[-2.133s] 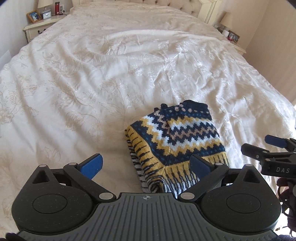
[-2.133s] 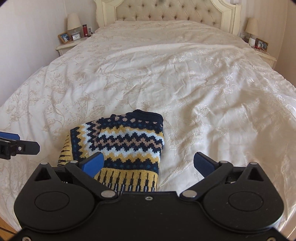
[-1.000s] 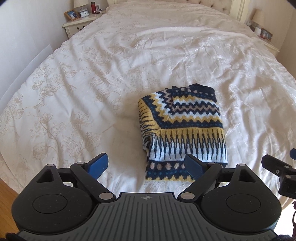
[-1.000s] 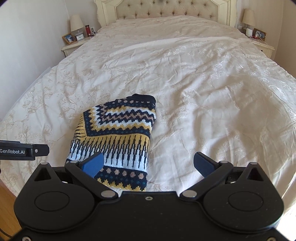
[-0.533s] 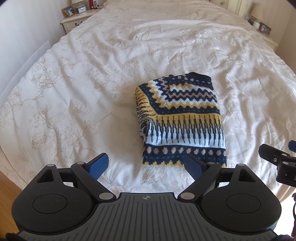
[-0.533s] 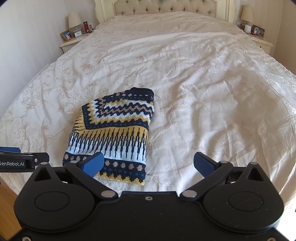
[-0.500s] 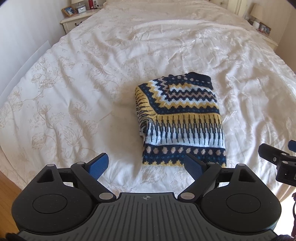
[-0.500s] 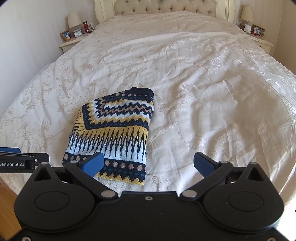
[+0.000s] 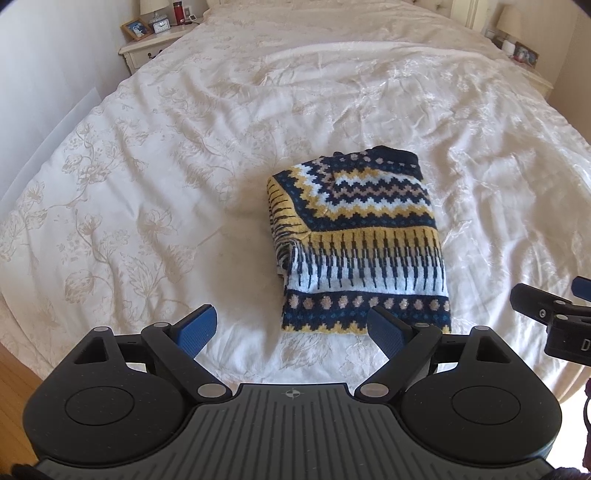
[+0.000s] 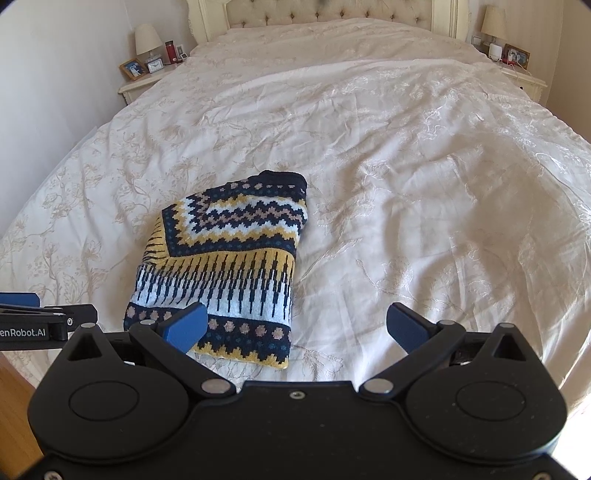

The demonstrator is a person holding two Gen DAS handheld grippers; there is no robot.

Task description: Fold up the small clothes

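left wrist view: folded sweater (image 9: 360,240) on bed (image 9: 184,147), both jaws apart

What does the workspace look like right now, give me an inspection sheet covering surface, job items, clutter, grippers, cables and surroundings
Surface: bed with a cream floral duvet, lightly creased.
Job's things: one patterned knit sweater, folded into a compact rectangle, lying flat near the bed's near edge.
Clutter: nothing seen on the bed besides the sweater.
Grippers: left hand-held gripper open, empty, pulled back from the sweater; right hand-held gripper open, empty, clear of the fabric.
Cables: a thin cord at the right nightstand; nothing seen on the bed.
Surroundings: tufted headboard; left nightstand with lamp, photo frame, clock and red bottle; wooden floor at the near left corner.
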